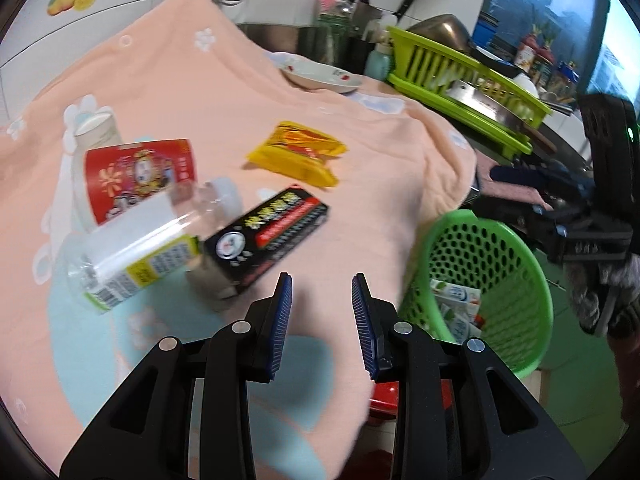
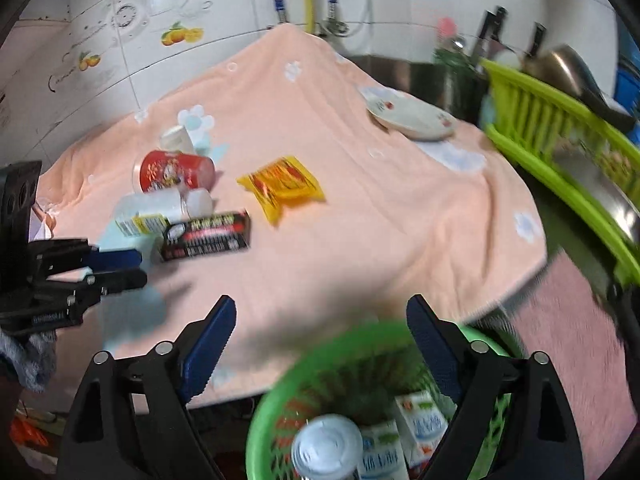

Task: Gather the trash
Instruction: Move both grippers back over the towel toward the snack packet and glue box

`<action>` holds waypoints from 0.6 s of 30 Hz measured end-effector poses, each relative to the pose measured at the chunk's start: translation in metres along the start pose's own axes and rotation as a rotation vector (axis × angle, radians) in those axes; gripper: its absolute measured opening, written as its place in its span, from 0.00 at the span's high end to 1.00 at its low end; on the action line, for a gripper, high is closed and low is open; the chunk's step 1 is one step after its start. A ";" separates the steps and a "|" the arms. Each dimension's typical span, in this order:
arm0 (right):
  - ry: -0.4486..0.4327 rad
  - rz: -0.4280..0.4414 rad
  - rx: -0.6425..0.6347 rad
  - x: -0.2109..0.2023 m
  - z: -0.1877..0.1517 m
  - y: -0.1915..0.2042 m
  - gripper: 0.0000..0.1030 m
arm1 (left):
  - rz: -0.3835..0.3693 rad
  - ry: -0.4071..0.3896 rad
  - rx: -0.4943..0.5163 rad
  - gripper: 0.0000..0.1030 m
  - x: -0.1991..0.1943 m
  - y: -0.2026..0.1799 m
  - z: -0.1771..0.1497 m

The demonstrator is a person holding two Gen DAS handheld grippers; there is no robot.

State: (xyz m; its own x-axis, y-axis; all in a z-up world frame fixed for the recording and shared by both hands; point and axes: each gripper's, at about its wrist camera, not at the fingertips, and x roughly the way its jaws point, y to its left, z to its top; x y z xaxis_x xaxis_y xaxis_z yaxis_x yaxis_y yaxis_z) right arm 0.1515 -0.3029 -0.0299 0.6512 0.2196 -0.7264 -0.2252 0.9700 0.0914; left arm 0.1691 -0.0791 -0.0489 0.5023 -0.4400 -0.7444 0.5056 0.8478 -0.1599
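Trash lies on a pink towel [image 1: 208,92]: a black box [image 1: 266,232], a clear plastic bottle [image 1: 144,248], a red paper cup [image 1: 138,178] and a yellow wrapper [image 1: 298,152]. My left gripper [image 1: 322,284] is open and empty, just in front of the black box. A green basket [image 1: 488,280] stands off the towel's right edge with white cartons inside. In the right wrist view my right gripper [image 2: 322,308] is wide open and empty above the basket [image 2: 280,396], which holds cartons [image 2: 420,420] and a pale bottle [image 2: 326,450]. The left gripper [image 2: 120,268] shows at the left by the black box [image 2: 206,236].
A white plate [image 1: 320,74] sits at the towel's far side. A lime dish rack [image 1: 460,80] with a pan, knives and bottles stands to the right. A white cup [image 1: 96,128] stands behind the red cup. A tiled wall lies behind.
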 end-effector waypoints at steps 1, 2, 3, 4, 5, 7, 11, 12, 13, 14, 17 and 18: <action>0.001 0.007 -0.011 0.006 0.008 0.004 0.17 | 0.004 0.000 -0.003 0.70 0.000 0.005 0.000; 0.004 0.013 -0.023 0.013 0.016 0.007 0.17 | 0.006 0.000 -0.006 0.70 -0.001 0.008 0.001; 0.007 0.016 -0.032 0.018 0.021 0.010 0.16 | 0.007 0.002 -0.007 0.70 -0.001 0.011 0.000; 0.013 0.021 -0.048 0.027 0.028 0.014 0.15 | 0.007 0.003 -0.009 0.70 -0.001 0.013 0.000; 0.015 0.023 -0.055 0.031 0.032 0.016 0.15 | 0.006 0.005 -0.009 0.69 0.000 0.015 0.000; 0.023 0.029 -0.076 0.046 0.043 0.021 0.15 | 0.010 0.008 -0.008 0.66 0.001 0.019 -0.001; 0.038 0.047 -0.106 0.074 0.064 0.028 0.13 | 0.005 0.017 -0.009 0.65 0.004 0.027 0.000; 0.042 0.052 -0.113 0.080 0.068 0.029 0.13 | 0.003 0.019 -0.009 0.65 0.006 0.029 0.000; 0.046 0.053 -0.119 0.087 0.073 0.030 0.13 | 0.001 0.021 -0.009 0.65 0.007 0.030 0.001; 0.050 0.055 -0.125 0.094 0.077 0.030 0.12 | 0.001 0.023 -0.009 0.64 0.008 0.031 0.001; 0.068 0.070 -0.139 0.113 0.088 0.029 0.11 | -0.003 0.026 -0.007 0.62 0.012 0.036 0.003; 0.080 0.081 -0.145 0.121 0.091 0.029 0.11 | -0.005 0.028 -0.005 0.61 0.014 0.037 0.004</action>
State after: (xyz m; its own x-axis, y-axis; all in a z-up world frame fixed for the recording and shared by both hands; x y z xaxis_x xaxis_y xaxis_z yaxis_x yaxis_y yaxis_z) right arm 0.2900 -0.2386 -0.0528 0.5688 0.2815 -0.7728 -0.3799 0.9233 0.0568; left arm 0.1972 -0.0551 -0.0625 0.4804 -0.4356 -0.7612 0.5043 0.8473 -0.1666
